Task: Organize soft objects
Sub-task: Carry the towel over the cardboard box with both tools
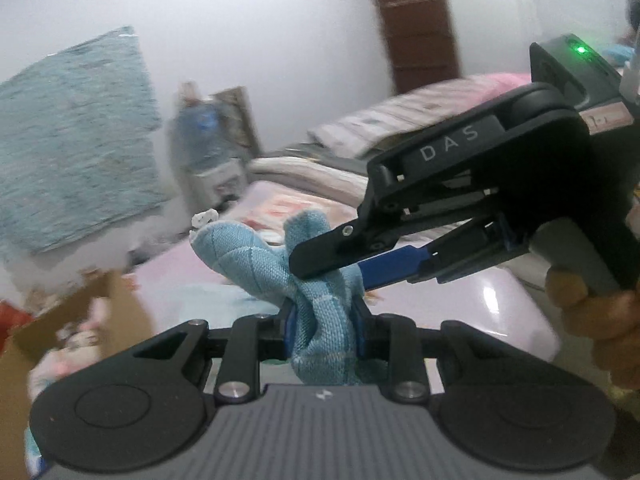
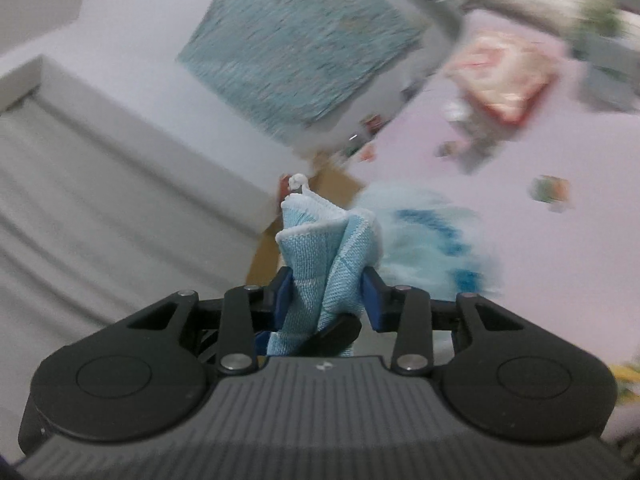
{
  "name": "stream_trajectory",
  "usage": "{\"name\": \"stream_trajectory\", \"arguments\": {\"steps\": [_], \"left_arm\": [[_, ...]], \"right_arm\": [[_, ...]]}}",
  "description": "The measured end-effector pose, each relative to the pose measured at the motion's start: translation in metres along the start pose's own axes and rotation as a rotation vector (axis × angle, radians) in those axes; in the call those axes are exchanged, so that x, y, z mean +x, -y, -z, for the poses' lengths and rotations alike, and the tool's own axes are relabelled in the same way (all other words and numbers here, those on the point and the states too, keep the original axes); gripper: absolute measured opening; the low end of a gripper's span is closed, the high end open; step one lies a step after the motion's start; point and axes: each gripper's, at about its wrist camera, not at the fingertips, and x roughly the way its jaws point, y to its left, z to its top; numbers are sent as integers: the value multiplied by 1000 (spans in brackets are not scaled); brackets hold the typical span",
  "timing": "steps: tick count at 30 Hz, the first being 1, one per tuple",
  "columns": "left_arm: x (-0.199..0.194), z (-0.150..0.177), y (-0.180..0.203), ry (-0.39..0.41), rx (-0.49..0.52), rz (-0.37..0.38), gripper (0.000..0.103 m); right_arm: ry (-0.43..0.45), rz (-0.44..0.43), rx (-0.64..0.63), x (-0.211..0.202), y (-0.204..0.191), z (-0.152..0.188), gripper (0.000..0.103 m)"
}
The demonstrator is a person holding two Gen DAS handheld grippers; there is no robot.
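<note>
A light blue woven cloth (image 1: 276, 264) with a white hem is held in the air between both grippers. My left gripper (image 1: 324, 320) is shut on its lower part. My right gripper (image 1: 332, 270) comes in from the right in the left wrist view and pinches the same cloth just above. In the right wrist view the right gripper (image 2: 326, 292) is shut on the cloth (image 2: 320, 248), whose folded corner with a white loop sticks up. A black finger of the other gripper shows just below it.
A pink surface (image 2: 520, 208) lies below with a fluffy blue-and-white item (image 2: 432, 240), a pink-red pouch (image 2: 504, 80) and small toys. A cardboard box (image 1: 80, 320) is at lower left. Folded blankets (image 1: 380, 128) are stacked behind. A teal mat (image 1: 76, 132) leans on the white wall.
</note>
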Motion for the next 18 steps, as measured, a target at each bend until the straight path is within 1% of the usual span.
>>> {"name": "stream_trajectory", "arguments": {"steps": [3, 5, 7, 9, 14, 18], "left_arm": [[-6, 1, -31, 0, -45, -70, 28], [-7, 2, -54, -17, -83, -109, 28], [-4, 5, -79, -40, -134, -131, 28], [2, 9, -103, -68, -185, -137, 28], [23, 24, -161, -133, -316, -136, 28], [41, 37, -193, -186, -371, -149, 28]], "right_arm": [[-66, -34, -62, 34, -32, -12, 37], [-122, -47, -92, 62, -53, -17, 37], [-176, -47, -114, 89, -70, -22, 38], [-233, -29, -131, 117, -85, -26, 38], [-361, 52, -201, 185, -121, -30, 39], [-440, 121, -234, 225, -135, -26, 41]]}}
